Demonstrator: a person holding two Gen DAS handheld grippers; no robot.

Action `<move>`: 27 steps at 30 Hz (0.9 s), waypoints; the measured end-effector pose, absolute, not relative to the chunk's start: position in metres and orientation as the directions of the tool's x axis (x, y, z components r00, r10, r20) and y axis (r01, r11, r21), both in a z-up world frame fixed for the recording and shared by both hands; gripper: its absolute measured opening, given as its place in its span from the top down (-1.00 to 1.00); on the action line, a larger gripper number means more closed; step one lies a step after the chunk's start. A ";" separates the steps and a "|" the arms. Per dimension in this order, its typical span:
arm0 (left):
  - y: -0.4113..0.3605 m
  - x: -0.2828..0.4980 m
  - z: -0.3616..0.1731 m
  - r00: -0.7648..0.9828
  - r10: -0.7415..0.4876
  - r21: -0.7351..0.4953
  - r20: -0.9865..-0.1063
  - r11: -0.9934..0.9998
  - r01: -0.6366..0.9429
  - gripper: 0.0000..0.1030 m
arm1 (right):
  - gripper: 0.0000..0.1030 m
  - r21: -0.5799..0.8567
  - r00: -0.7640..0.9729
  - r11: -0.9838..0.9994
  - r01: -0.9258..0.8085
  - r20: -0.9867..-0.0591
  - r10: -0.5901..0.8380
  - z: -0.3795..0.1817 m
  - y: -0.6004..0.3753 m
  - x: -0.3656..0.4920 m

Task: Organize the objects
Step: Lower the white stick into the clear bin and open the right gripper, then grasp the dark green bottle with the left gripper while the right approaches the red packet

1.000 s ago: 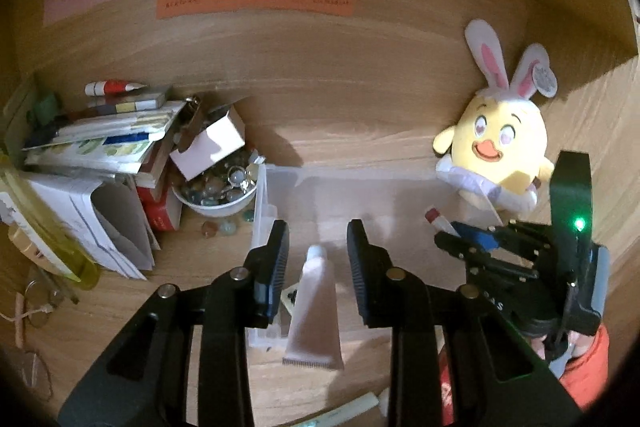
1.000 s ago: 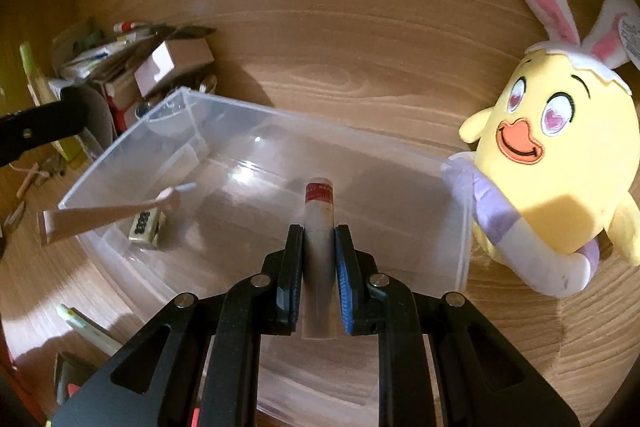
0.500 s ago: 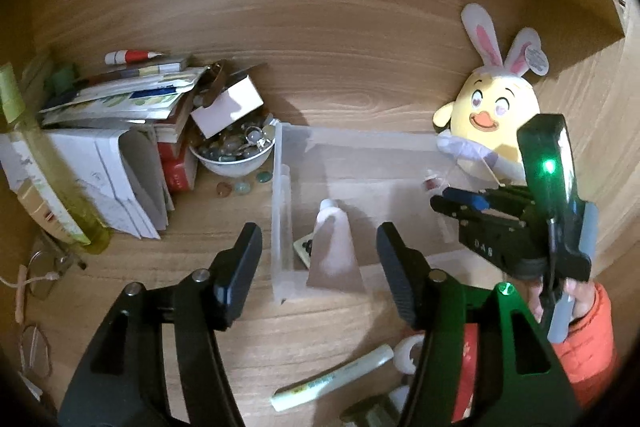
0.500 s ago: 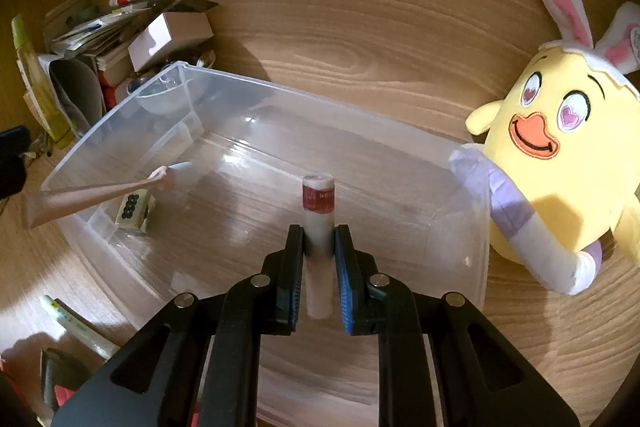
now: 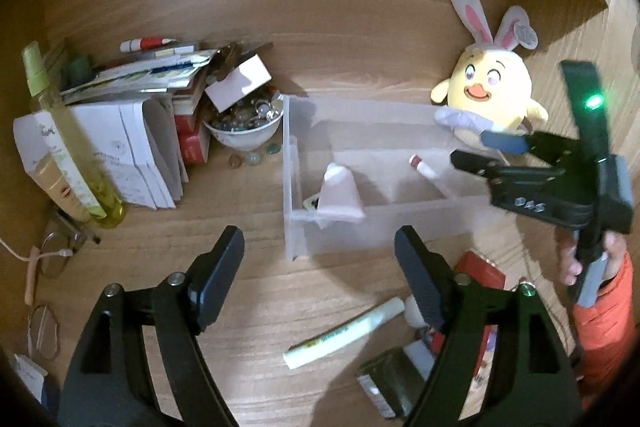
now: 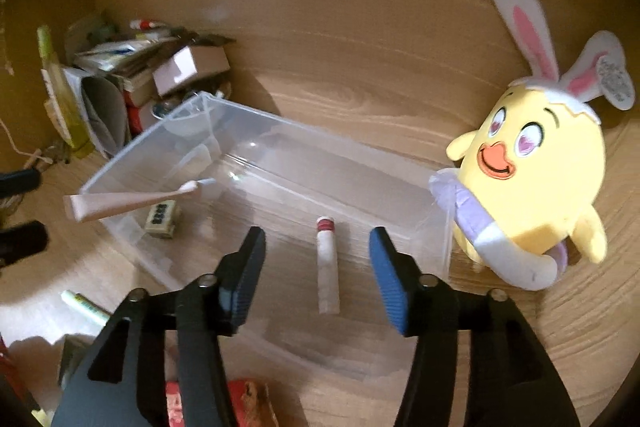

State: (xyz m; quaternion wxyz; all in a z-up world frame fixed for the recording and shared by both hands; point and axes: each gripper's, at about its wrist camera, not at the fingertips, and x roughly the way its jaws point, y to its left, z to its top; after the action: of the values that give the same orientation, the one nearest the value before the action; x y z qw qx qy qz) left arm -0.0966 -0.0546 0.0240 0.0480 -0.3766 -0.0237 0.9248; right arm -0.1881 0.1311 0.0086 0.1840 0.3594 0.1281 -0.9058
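Now both grippers are opening: the right gripper (image 6: 316, 263) holds nothing, its small tube (image 6: 327, 265) lying loose between the jaws inside the clear bin (image 6: 280, 143); the left gripper (image 5: 320, 263), also empty, hangs short of the pink tube (image 5: 340, 193) ahead.

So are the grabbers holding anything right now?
No. Both are opening with nothing held: the left gripper is empty, and the small white red-capped tube lies loose in the clear plastic bin below the right gripper.

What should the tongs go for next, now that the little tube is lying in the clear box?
Probably the left tongs should dip toward the pale green tube on the desk just below them. Both tongs are opening with nothing gripped; the small red-capped tube and the pink tube already lie in the clear box, while the green one lies outside it.
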 end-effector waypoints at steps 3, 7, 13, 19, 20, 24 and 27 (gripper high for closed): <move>-0.053 -0.091 0.018 -0.707 0.099 -0.065 -0.700 -0.995 -0.075 -0.62 | -0.22 -0.096 -0.684 -0.896 0.434 -0.683 -0.258 0.016 0.133 -0.176; -0.052 -0.085 0.007 -0.690 0.085 -0.046 -0.719 -0.996 -0.076 -0.62 | -0.44 -0.093 -0.693 -0.889 0.449 -0.664 -0.281 0.023 0.138 -0.153; -0.060 -0.081 -0.015 -0.638 0.109 -0.090 -0.763 -0.994 -0.062 -0.62 | -0.49 -0.076 -0.677 -0.882 0.465 -0.672 -0.299 0.019 0.147 -0.126; -0.061 -0.071 -0.026 -0.612 0.122 -0.124 -0.782 -0.991 -0.039 -0.62 | -0.51 -0.055 -0.646 -0.883 0.466 -0.703 -0.297 -0.002 0.155 -0.103; -0.059 -0.068 -0.026 -0.610 0.126 -0.128 -0.782 -0.991 -0.040 -0.62 | -0.51 -0.053 -0.642 -0.883 0.466 -0.708 -0.295 -0.005 0.156 -0.101; -0.051 -0.058 -0.029 -0.603 0.148 -0.148 -0.784 -0.988 -0.050 -0.62 | -0.52 -0.041 -0.623 -0.881 0.472 -0.723 -0.300 -0.016 0.161 -0.084; -0.042 -0.051 -0.031 -0.601 0.154 -0.148 -0.784 -0.987 -0.059 -0.62 | -0.56 -0.040 -0.610 -0.875 0.482 -0.732 -0.302 -0.023 0.163 -0.073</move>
State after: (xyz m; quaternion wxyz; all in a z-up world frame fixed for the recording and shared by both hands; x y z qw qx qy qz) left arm -0.0507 -0.0425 -0.0313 0.0597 -0.4424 -0.0536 0.8932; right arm -0.0729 0.1625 -0.0232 0.2202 0.3825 0.1174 -0.8896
